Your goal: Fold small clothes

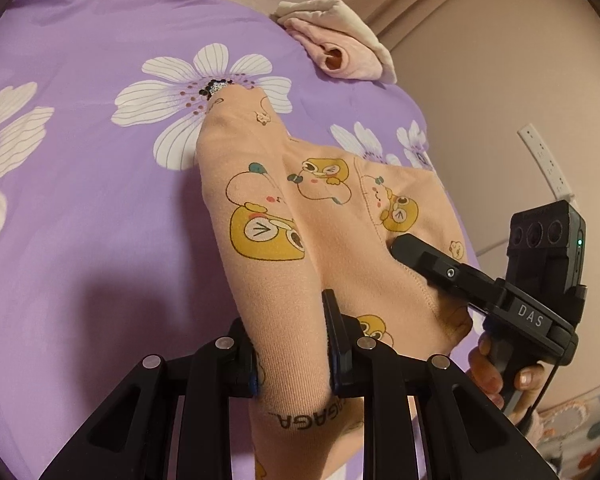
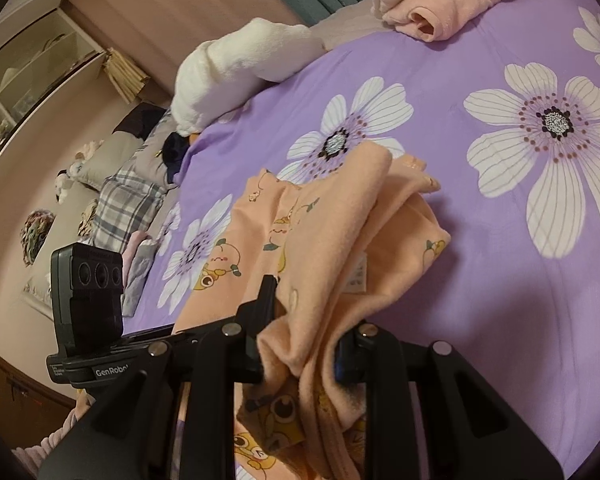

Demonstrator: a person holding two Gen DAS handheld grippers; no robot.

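A small peach garment point(image 1: 300, 208) printed with yellow cartoon figures is held up between both grippers. Its far end trails down onto the purple flowered bedsheet point(image 1: 80, 200). My left gripper point(image 1: 292, 344) is shut on one bunched edge of the cloth, which fills the gap between its fingers. In the left wrist view my right gripper point(image 1: 420, 256) comes in from the right and bites the cloth's other edge, with a hand point(image 1: 500, 376) on its handle. In the right wrist view the right gripper point(image 2: 308, 332) is shut on a thick fold of the garment point(image 2: 340, 220), and the left gripper's body point(image 2: 88, 300) stands at the left.
A folded pink and cream pile of clothes point(image 1: 340, 48) point(image 2: 432, 4) lies at the bed's far corner. A white plush pillow point(image 2: 240, 72) rests on the bed's edge, with plaid bedding point(image 2: 128, 200) beyond. A power strip point(image 1: 544, 160) hangs on the wall at the right.
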